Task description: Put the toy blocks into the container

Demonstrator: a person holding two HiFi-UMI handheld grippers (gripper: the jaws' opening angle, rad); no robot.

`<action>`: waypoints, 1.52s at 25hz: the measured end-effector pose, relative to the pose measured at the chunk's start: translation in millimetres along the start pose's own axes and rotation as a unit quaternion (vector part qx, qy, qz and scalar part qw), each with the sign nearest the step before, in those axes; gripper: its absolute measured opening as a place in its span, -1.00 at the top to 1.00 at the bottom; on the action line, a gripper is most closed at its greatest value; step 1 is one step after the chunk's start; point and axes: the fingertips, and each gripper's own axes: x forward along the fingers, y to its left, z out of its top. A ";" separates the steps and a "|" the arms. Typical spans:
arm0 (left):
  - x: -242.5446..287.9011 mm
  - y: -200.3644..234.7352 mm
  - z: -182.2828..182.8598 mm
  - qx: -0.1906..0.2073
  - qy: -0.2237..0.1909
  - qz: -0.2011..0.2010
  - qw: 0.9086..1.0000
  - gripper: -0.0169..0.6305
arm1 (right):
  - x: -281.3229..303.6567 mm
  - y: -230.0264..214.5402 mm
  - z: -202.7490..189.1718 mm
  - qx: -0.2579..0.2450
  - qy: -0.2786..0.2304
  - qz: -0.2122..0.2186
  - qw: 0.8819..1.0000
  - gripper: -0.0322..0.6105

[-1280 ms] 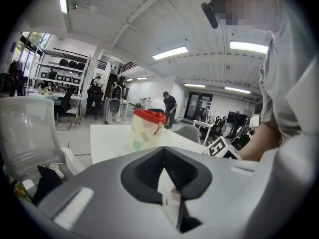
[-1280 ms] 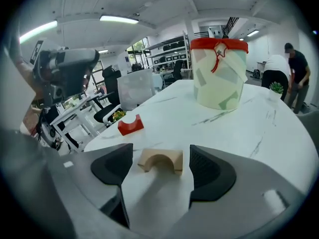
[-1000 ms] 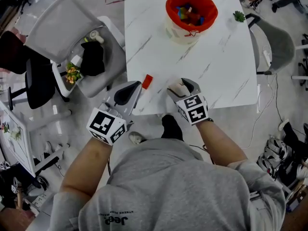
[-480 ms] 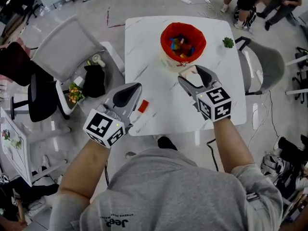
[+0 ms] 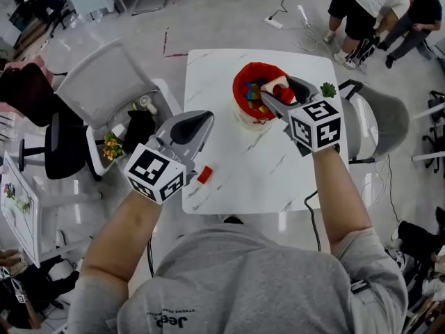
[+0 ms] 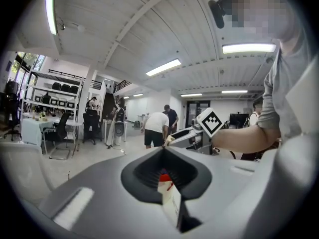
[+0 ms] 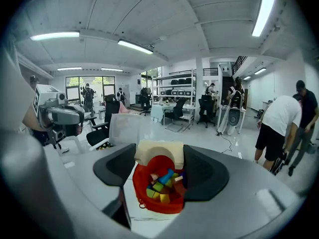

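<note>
Grip on the right first: right gripper [image 5: 277,93] clamped on cream arch block [image 7: 159,154], jaws spread wide by it, one pad against each end. Long axis of that block level, running straight across from jaw to jaw; flat back turned up, round cut-out facing down. Hangs over the mouth of the container [image 5: 241,89], on the side towards the table's right edge; cannot tell whether it touches the rim.

Container itself upright on the white marbled table [image 5: 278,172], close to the far edge and about midway between the two far corners; red lining, cream wall. Holds a jumble of toy blocks [image 7: 162,183] in blue, green, yellow and red, lying every which way.

Left gripper [image 5: 201,120] with jaws brought together at the tips, nothing between them. Hovers over the left edge of the table, towards the near left corner, nose aimed at the far edge.

Red block [image 5: 204,175] flat on the table near the near left corner, just beside the left gripper's marker cube; longer side slanted, from near left towards far right.

Small green plant [image 5: 328,89] at the far right corner, apart from the container. Grey chair [image 5: 104,82] off the left edge, another chair [image 5: 382,120] off the right
</note>
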 end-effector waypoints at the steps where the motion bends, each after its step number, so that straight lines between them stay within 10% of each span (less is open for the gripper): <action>1: 3.5 0.7 1.7 0.001 0.001 0.000 1.000 0.77 | 3.5 -4.6 1.8 -0.004 0.002 -0.001 1.000 -0.03; 19: 26.8 5.7 6.3 -0.008 -0.005 0.006 1.000 0.77 | 8.6 -6.5 18.9 -0.002 -0.021 0.035 0.999 -0.25; 29: -34.6 21.5 -2.1 -0.021 -0.017 0.049 0.998 0.77 | 6.2 88.5 18.0 -0.003 -0.026 0.108 0.994 -0.25; 38: -134.5 40.8 -55.4 -0.058 -0.009 0.103 0.993 0.77 | 43.3 209.3 -60.6 -0.007 0.039 0.171 0.984 -0.25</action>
